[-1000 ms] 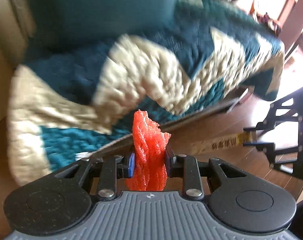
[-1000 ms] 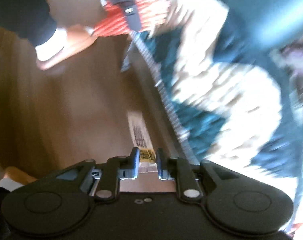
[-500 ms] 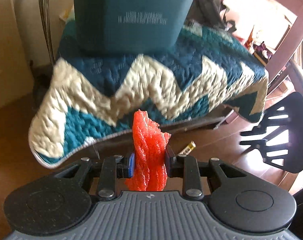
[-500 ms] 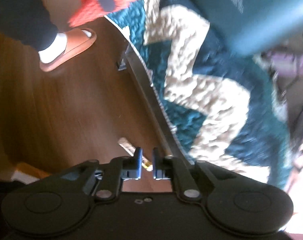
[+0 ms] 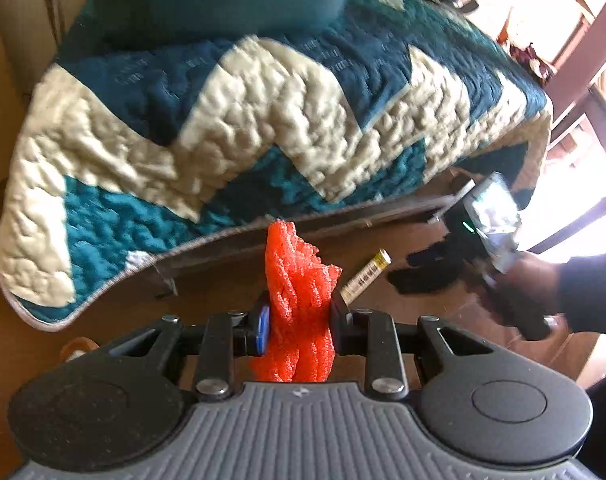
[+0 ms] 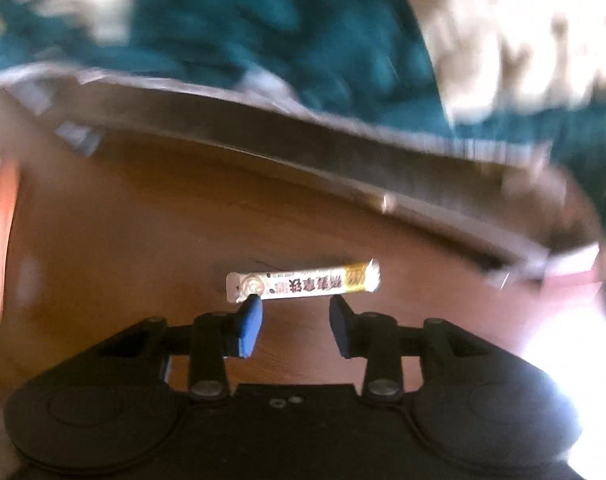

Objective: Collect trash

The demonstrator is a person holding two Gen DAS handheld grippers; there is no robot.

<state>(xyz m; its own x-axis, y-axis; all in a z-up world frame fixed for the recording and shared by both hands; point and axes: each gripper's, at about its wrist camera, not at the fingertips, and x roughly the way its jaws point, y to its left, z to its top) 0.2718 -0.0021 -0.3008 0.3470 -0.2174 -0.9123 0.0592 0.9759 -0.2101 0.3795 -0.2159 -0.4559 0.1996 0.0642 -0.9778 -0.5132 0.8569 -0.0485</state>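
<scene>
Left gripper (image 5: pixel 299 316) jaws clamped on crumpled orange foam net (image 5: pixel 297 308) for carrying; right gripper (image 6: pixel 295 314) jaws wide, straddling the long white-yellow stick wrapper (image 6: pixel 303 286) on the brown wood floor (image 6: pixel 143 220), lined up to pinch.

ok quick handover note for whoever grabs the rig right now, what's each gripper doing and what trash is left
Left gripper: shut on the orange foam net, held above the wooden floor.
Right gripper: open, empty, just short of the stick sachet, which lies flat on the floor beside the bed's quilt edge.
Done: foam net picked up.
Left: close the right gripper on the sachet, then bin both. No bin is in view.
</scene>
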